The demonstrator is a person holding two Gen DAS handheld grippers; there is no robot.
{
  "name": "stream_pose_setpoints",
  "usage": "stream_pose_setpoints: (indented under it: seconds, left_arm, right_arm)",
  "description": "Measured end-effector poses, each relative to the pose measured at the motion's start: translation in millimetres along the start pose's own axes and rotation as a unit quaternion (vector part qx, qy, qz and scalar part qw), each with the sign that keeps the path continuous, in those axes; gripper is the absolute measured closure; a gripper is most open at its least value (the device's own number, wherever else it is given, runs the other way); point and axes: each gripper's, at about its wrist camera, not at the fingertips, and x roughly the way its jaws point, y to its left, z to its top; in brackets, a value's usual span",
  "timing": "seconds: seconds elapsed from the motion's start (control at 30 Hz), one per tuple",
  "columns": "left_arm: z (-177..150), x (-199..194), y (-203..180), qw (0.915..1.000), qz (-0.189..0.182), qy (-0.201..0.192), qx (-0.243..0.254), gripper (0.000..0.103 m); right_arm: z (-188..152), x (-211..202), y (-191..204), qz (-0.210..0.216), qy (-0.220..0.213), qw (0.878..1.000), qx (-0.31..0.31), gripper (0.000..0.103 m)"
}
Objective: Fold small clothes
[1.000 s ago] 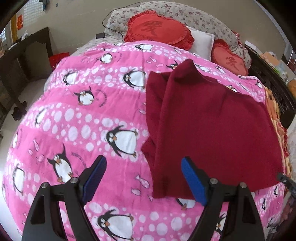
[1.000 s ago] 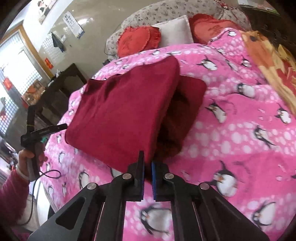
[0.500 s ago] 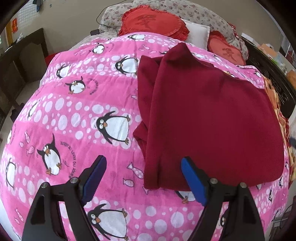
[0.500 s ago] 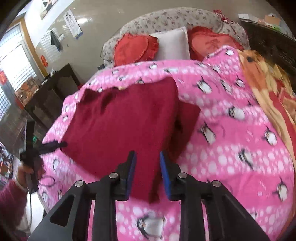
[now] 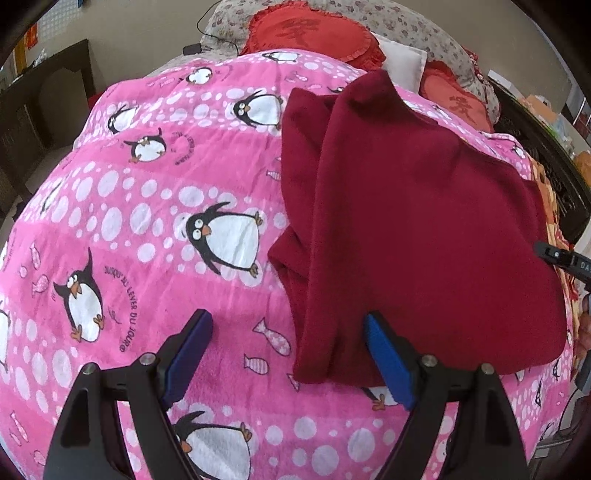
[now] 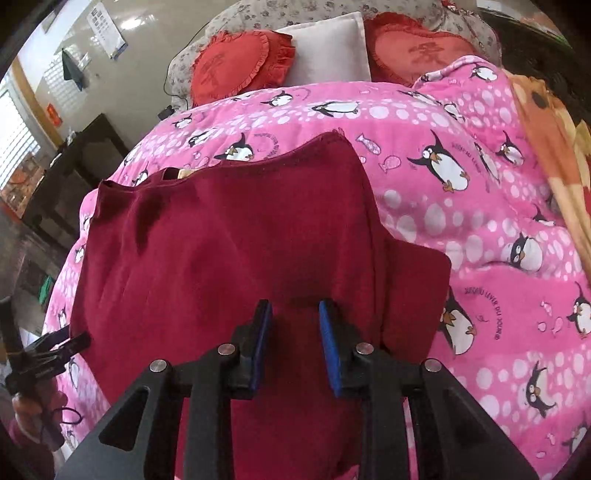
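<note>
Left wrist view: a dark red garment (image 5: 417, 229) of soft, matte, fleece-like cloth lies folded on a pink plush blanket (image 5: 147, 221) printed with penguins, white dots and small fish. The garment forms a broad rounded slab, with a second layer showing as a narrow strip along its left edge. The left gripper (image 5: 288, 354) points forward over the blanket, its black frame low in the picture and its blue-padded fingers (image 5: 384, 354) spread wide, gripping nothing. The garment's near left corner lies between the two pads, closer to the right-hand pad, whose tip overlaps the cloth; whether it touches cannot be told. Behind the blanket sit a red frilled cushion (image 5: 310, 33) and a white pillow (image 5: 402, 62). At the right edge a black part of the other tool is visible. Right wrist view: the same garment (image 6: 229, 236) fills the centre, its far hem stitched and slightly wavy, with a squarish flap protruding at the right. The right gripper (image 6: 295, 339) is held directly over the garment's near portion, pointing forward, jaws parted with a moderate gap and nothing clamped between the blue pads (image 6: 328, 343). The cloth lies beneath and beyond both fingertips. At the lower left the left gripper (image 6: 55, 347) hangs just beside the garment's left edge. An orange patterned cover (image 6: 546, 122) borders the blanket at the right.
</note>
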Motion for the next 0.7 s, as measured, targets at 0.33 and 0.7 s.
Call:
stream_pose_setpoints:
  seconds: [0.33,0.7]
  left_arm:
    - [-0.9,-1.8,4.7,0.9998,-0.014,0.002,-0.011,0.015]
    - [-3.0,2.9,9.9,0.9996,-0.024,-0.002,-0.016,0.012]
  right_arm:
    - [22.8,-9.7,82.7,0.045,-0.007,0.996,-0.075,0.1]
    - [50.7,53.5,199.3,0.087,0.012,0.984,-0.154,0.1]
